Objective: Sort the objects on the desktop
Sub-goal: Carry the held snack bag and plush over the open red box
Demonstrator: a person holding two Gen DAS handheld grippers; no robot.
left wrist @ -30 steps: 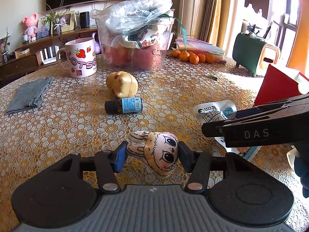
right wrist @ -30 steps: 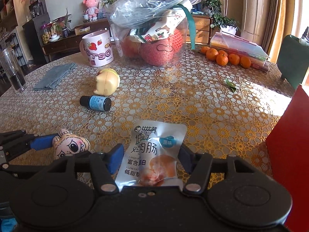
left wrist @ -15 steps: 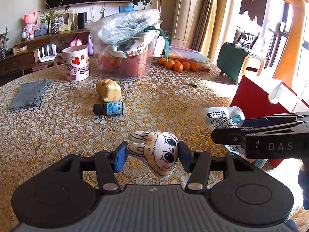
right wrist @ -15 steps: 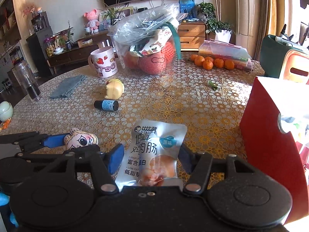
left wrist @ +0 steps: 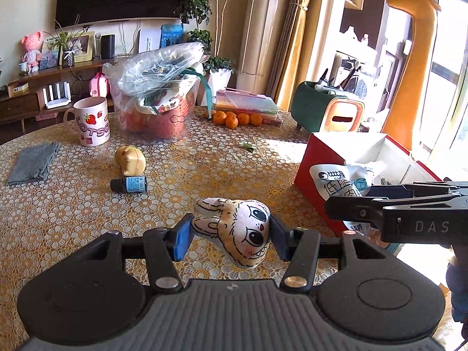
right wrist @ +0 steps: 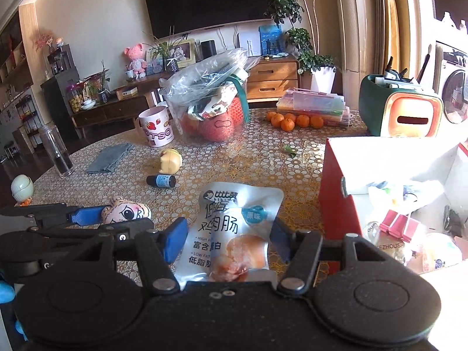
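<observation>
While both claws hang above the patterned table (left wrist: 73,213), each has something clamped between its blue pads. The left gripper (left wrist: 231,235) is closed narrowly on a small plush rabbit head (left wrist: 237,228), pads pressing its ears on one side and its cheek on the other, clear of the tabletop. The right gripper (right wrist: 228,238) stands about half open, pinching a silver snack pouch (right wrist: 231,231) by its lower sides, just beside the open red box (right wrist: 336,201). A small dark bottle (left wrist: 128,184) and a yellow toy (left wrist: 130,161) lie on the table, close together.
</observation>
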